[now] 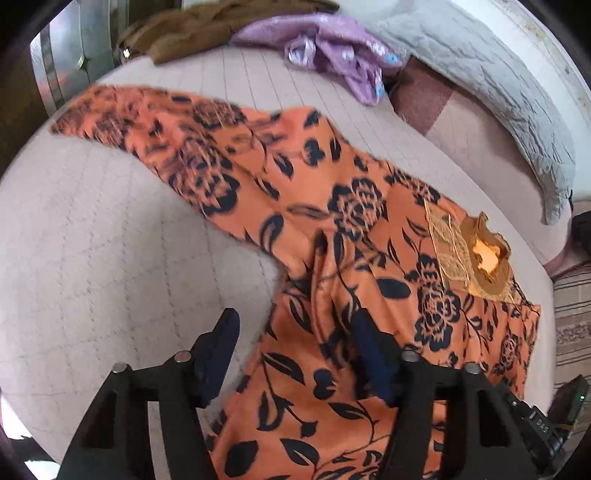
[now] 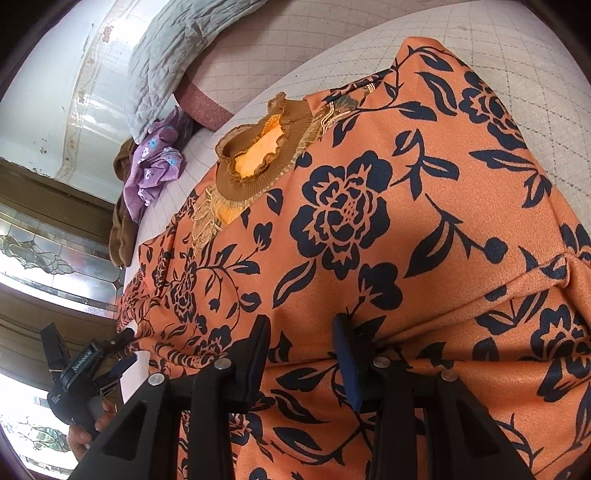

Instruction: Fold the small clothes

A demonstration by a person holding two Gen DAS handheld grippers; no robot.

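Observation:
An orange top with dark blue flowers (image 1: 332, 229) lies spread on the quilted bed (image 1: 92, 258), its brown ruffled collar (image 1: 487, 258) at the right. My left gripper (image 1: 295, 325) is open just above the garment's edge; one finger is over the bed, the other over the cloth. In the right wrist view the same top (image 2: 369, 221) fills the frame, collar (image 2: 258, 155) at upper left. My right gripper (image 2: 303, 332) is open, fingers close over the fabric with nothing clamped. The left gripper (image 2: 122, 354) shows at the lower left.
A purple garment (image 1: 332, 48) and a brown one (image 1: 192, 33) lie at the bed's far side, next to a grey quilted pillow (image 1: 498, 85). A striped rug (image 1: 572, 314) lies beyond the bed edge at right. Glass-panelled furniture (image 2: 55, 254) stands beside the bed.

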